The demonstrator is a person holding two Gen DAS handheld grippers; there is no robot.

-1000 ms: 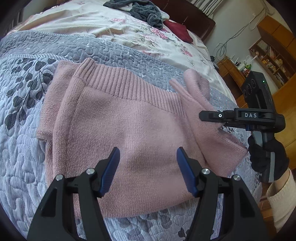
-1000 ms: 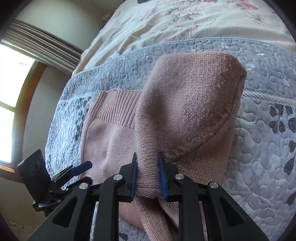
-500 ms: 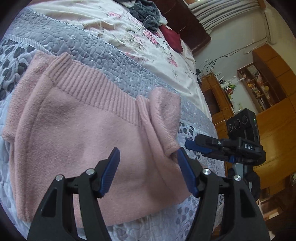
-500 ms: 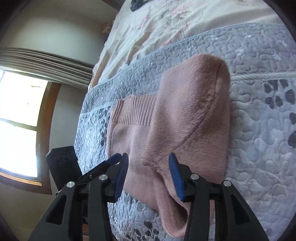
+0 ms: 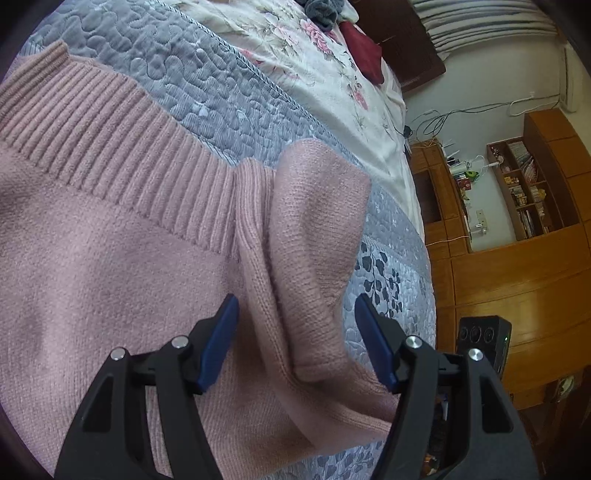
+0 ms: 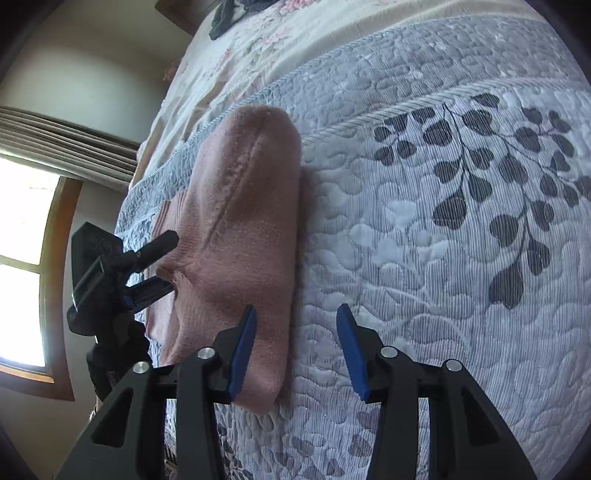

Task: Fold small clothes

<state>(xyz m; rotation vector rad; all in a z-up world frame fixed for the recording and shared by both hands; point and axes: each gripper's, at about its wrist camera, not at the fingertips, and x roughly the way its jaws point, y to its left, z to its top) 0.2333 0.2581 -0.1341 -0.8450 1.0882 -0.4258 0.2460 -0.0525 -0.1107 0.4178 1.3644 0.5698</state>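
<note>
- Left gripper spread wide, nothing between its blue pads, hovering right over the folded-in sleeve of the pink sweater.
- Right gripper gaping too, empty-handed; its left pad sits over the sweater's edge, the right one over bare grey quilt.
- The sweater lies flat on that leaf-patterned quilt, ribbed hem towards the far side, sleeve doubled back onto the body.
- Beyond the quilt there's a floral sheet, with a dark red cloth and a grey garment lying on it.
- Wooden shelving stands past the bed.
</note>
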